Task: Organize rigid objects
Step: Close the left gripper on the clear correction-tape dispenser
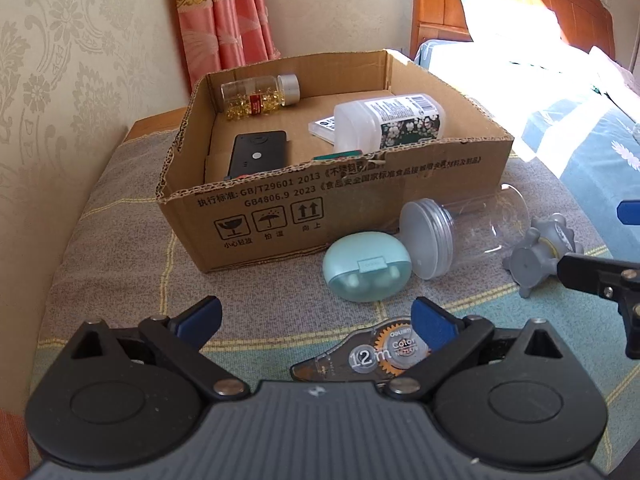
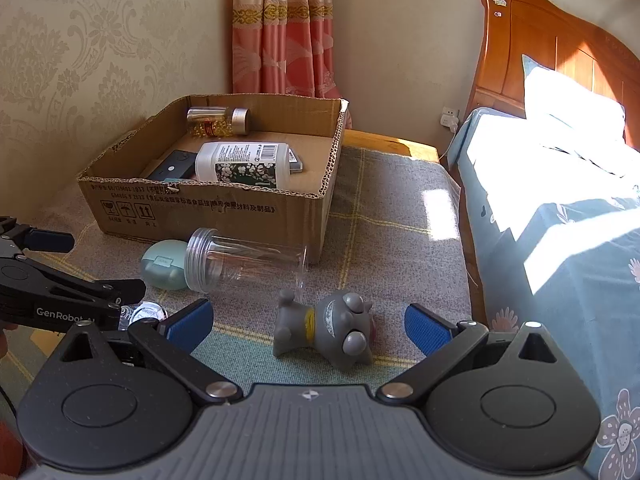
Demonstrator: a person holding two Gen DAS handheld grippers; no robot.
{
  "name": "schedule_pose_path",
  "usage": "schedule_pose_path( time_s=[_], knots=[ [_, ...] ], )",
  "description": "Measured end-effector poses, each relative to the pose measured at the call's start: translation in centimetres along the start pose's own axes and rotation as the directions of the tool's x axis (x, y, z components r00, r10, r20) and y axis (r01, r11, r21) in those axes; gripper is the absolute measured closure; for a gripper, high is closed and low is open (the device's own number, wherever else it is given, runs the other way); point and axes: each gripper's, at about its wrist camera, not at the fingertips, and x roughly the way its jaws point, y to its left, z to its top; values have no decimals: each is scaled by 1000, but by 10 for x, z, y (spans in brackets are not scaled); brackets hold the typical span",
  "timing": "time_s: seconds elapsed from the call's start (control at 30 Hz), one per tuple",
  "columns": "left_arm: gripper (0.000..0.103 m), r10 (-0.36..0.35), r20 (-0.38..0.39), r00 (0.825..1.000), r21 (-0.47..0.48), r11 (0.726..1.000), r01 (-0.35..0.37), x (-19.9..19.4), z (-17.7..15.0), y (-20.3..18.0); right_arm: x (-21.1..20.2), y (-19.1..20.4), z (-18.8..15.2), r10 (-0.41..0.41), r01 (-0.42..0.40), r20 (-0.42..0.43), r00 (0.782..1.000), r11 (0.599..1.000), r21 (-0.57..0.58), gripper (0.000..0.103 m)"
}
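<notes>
A cardboard box (image 1: 280,216) (image 2: 224,208) on a checked blanket holds a capsule bottle (image 1: 260,94) (image 2: 218,120), a black device (image 1: 258,154), a white flowered bottle (image 1: 390,120) (image 2: 244,164) and a small card. In front lie a mint earbud case (image 1: 366,266) (image 2: 162,268), a clear jar on its side (image 1: 464,228) (image 2: 244,262), a grey toy figure (image 1: 540,252) (image 2: 328,328) and a correction-tape dispenser (image 1: 372,354). My left gripper (image 1: 316,322) is open above the dispenser. My right gripper (image 2: 308,324) is open around the toy, not touching it.
A wall stands left, with a pink curtain (image 1: 224,12) behind the box. To the right is a bed (image 2: 560,208) with a wooden headboard (image 2: 540,40) and sunlit bedding. The left gripper body (image 2: 60,296) reaches in from the left of the right wrist view.
</notes>
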Motion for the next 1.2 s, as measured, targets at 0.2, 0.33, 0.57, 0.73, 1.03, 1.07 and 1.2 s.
schedule_pose_path(
  time_s=[0.2, 0.33, 0.57, 0.73, 1.03, 1.07, 1.2],
  knots=[
    [3, -18, -35, 999, 53, 998, 20, 9, -8, -19, 1, -11, -9, -14, 14, -16, 1000, 1000, 19, 0],
    [3, -3, -69, 998, 53, 999, 7, 16, -13, -20, 1, -19, -14, -15, 16, -19, 1000, 999, 36, 0],
    [0, 32, -99, 995, 11, 999, -31, 10, -27, 1, 8, -24, -26, -7, 8, -45, 999, 1000, 26, 0],
    [0, 14, -130, 991, -43, 999, -20, 8, -33, 13, 19, -22, -38, 15, -14, -72, 997, 1000, 12, 0],
    [0, 1, -116, 993, -107, 994, -13, 5, -43, 16, 32, -19, -61, 29, -29, -101, 994, 1000, 3, 0],
    [0, 5, -105, 994, -105, 994, -16, 4, -45, 16, 31, -19, -62, 28, -28, -98, 995, 1000, 2, 0],
    [0, -2, -70, 998, -89, 996, -4, 2, -49, 10, 28, -19, -66, 28, -28, -79, 996, 1000, 2, 0]
  ],
)
